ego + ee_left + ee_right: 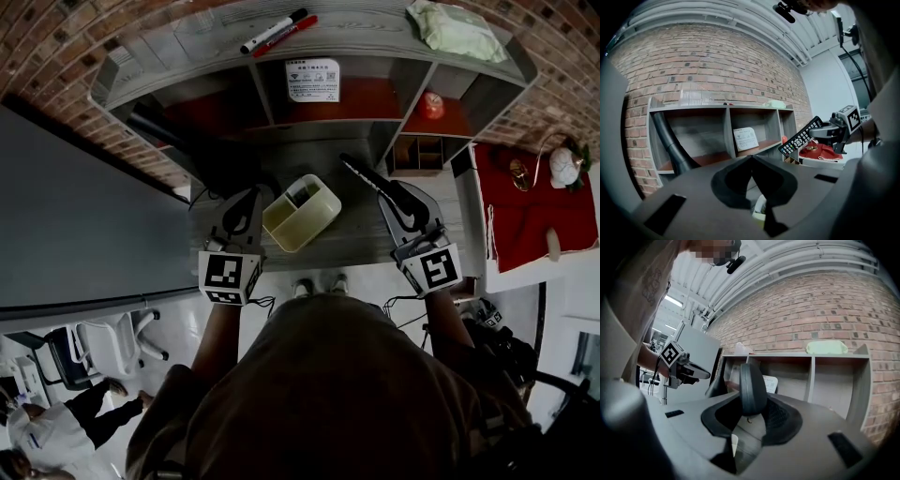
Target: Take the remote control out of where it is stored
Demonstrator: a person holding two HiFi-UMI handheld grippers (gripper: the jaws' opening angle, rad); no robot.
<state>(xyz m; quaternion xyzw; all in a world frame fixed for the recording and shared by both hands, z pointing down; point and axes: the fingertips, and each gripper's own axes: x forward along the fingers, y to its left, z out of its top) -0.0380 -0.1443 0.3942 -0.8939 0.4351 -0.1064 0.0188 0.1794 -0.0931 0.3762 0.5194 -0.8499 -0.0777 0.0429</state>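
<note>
Remote control (751,383): clamped edge-on in right gripper (752,405), projecting past its jaws | position: out of cream organiser box (302,214), just right of it, above grey desk (352,239) | left gripper (246,208): jaws together, empty, beside box's left.

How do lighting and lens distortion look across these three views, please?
Head view: dim overall, the shelf bowed by the wide lens. Left gripper view: brick wall curves, corners black. Right gripper view: the remote looms large near the lens; ceiling lights glare upper left.

Loose brown short-sleeved shirt (328,394)
</note>
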